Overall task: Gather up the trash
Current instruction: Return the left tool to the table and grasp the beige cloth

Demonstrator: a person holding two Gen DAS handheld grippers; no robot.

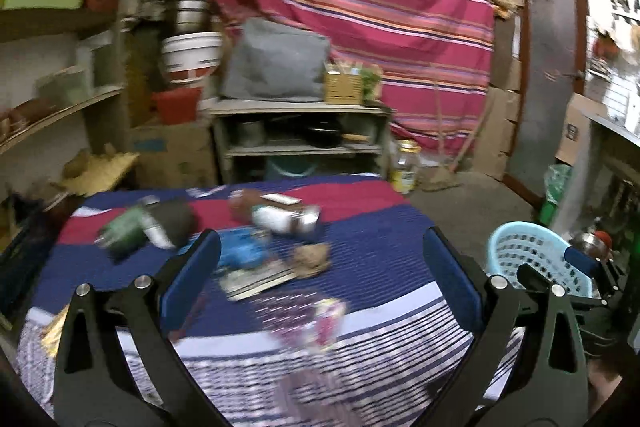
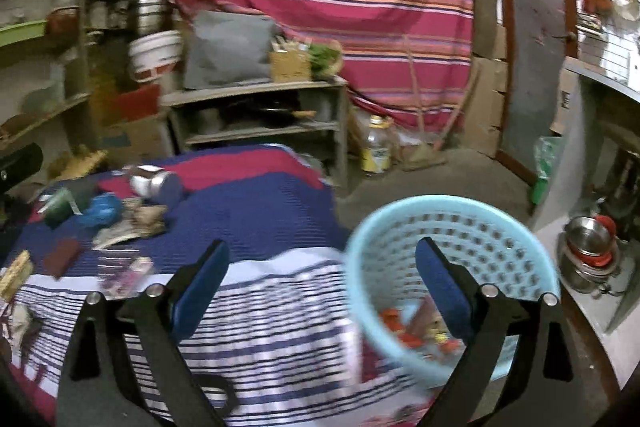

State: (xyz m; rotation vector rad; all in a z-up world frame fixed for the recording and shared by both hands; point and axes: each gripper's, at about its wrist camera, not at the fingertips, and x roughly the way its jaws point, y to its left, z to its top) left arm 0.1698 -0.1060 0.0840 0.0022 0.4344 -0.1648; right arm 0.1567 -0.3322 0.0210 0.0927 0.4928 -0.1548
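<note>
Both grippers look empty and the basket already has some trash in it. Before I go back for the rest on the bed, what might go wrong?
1. The light blue basket sits at the striped bedspread's edge; a swing of the open right gripper might knock it.
2. The trash lies bunched: the blue wrapper touches the brown wad, so the open left gripper may grab two pieces or push one away.
3. Both views are blurred, so aim may be off.
</note>
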